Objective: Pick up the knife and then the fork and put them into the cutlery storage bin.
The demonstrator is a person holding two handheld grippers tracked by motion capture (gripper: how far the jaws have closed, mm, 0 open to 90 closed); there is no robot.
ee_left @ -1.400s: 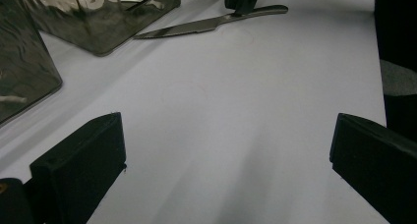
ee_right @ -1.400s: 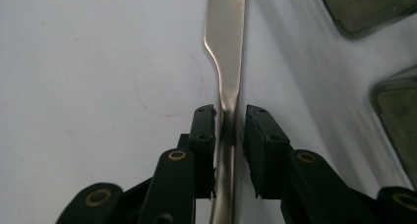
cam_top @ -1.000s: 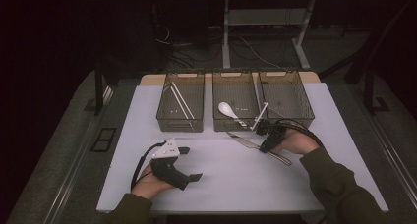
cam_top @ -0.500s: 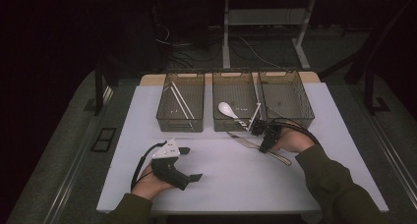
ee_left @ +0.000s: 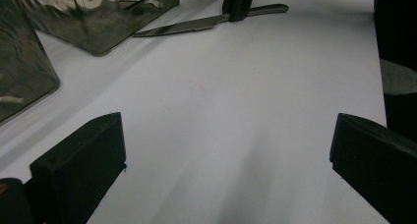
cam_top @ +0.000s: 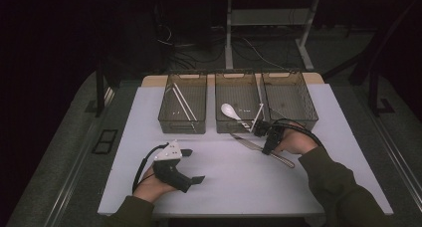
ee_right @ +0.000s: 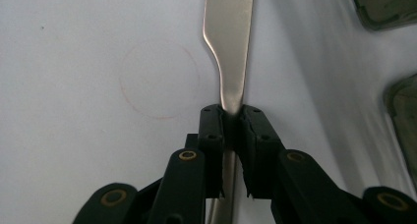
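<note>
While lying flat, knife (ee_right: 228, 62) sits clamped in right gripper (ee_right: 232, 117).

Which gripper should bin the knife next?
Right. The right gripper is already shut on the knife, beside the bins. The left gripper sits open over bare table, farther from the knife.

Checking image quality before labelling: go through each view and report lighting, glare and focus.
High view: dark surroundings, the white table top lit, image soft. Left gripper view: glare ripples on the smoky clear plastic bin, near black jaws slightly soft. Right gripper view: the silver metal table knife gleams, its shadow falls right; the right gripper is fairly sharp.
</note>
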